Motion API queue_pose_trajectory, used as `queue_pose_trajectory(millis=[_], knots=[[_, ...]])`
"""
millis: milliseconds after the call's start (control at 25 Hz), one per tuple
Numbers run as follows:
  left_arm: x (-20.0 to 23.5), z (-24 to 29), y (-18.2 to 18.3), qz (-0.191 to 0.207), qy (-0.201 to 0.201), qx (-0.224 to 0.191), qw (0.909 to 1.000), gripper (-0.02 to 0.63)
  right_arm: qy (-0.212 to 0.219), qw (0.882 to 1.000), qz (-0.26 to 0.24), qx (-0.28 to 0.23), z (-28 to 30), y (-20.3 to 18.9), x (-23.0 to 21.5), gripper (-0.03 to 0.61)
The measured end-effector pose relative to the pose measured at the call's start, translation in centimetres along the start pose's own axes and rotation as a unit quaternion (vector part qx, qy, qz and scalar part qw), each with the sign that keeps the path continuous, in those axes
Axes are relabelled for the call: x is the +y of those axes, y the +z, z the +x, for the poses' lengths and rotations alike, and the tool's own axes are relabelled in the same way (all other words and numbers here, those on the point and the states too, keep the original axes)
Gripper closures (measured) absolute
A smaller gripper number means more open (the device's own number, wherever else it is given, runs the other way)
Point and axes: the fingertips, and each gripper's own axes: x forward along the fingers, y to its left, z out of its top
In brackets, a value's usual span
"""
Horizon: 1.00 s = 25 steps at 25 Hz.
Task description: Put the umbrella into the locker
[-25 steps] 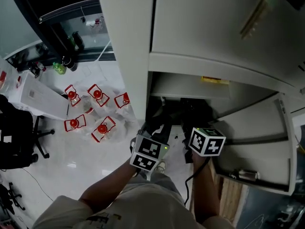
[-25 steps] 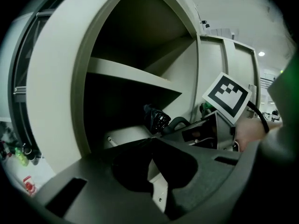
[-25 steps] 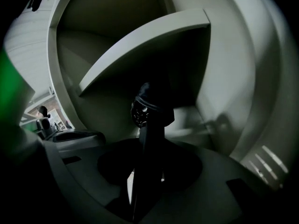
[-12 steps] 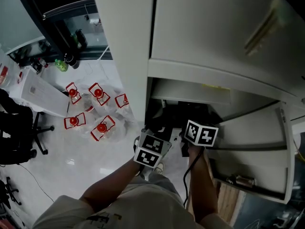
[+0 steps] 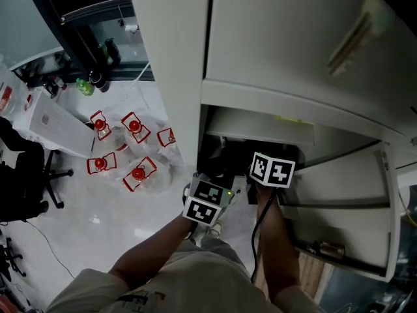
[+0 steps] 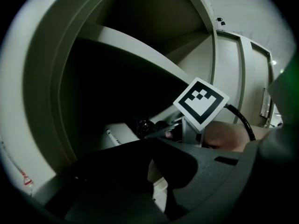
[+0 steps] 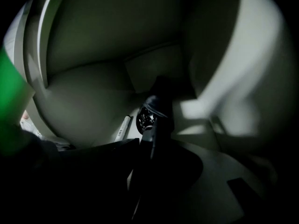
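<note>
The dark folded umbrella [image 7: 152,112] lies lengthwise in the open lower locker compartment [image 5: 257,124], its strapped end pointing at the back wall. My right gripper [image 7: 145,144] reaches into that compartment with the umbrella's near end between its jaws; the jaws are opening, though the pads still seem to touch it. In the head view its marker cube [image 5: 272,170] sits at the compartment's mouth. My left gripper [image 5: 207,202] waits just left of it, outside the opening, jaws together and empty [image 6: 150,143]. In the left gripper view the umbrella [image 6: 148,125] and the right cube [image 6: 202,101] show ahead.
A white marker pen [image 7: 122,127] lies on the locker floor left of the umbrella. The locker's door [image 5: 345,197] hangs open to the right. On the floor at the left stand several red-capped bottles [image 5: 133,150], a white box [image 5: 58,126] and a black chair [image 5: 26,181].
The right gripper has pushed further into the lower compartment, its cube moving up and left in the head view. The left gripper has barely shifted.
</note>
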Motion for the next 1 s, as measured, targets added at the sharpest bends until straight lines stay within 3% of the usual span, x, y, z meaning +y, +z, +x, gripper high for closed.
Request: queue_pose_trajectory(millis=[600, 800, 1000], knots=[[0.5, 0.7, -0.4, -0.020, -0.006, 0.009, 0.9998, 0.606, -0.011, 0.999, -0.049, -0.008, 1.3, 0.8, 0.2, 0.430], [0.3, 0.5, -1.1, -0.018, -0.008, 0.016, 0.9997, 0.606, -0.011, 0.999, -0.040, -0.018, 0.6, 0.5, 0.3, 0.384], [-0.2, -0.2, -0.4, -0.016, -0.009, 0.006, 0.9998, 0.606, -0.037, 0.997, -0.058, -0.032, -0.9, 0.4, 0.0, 0.374]])
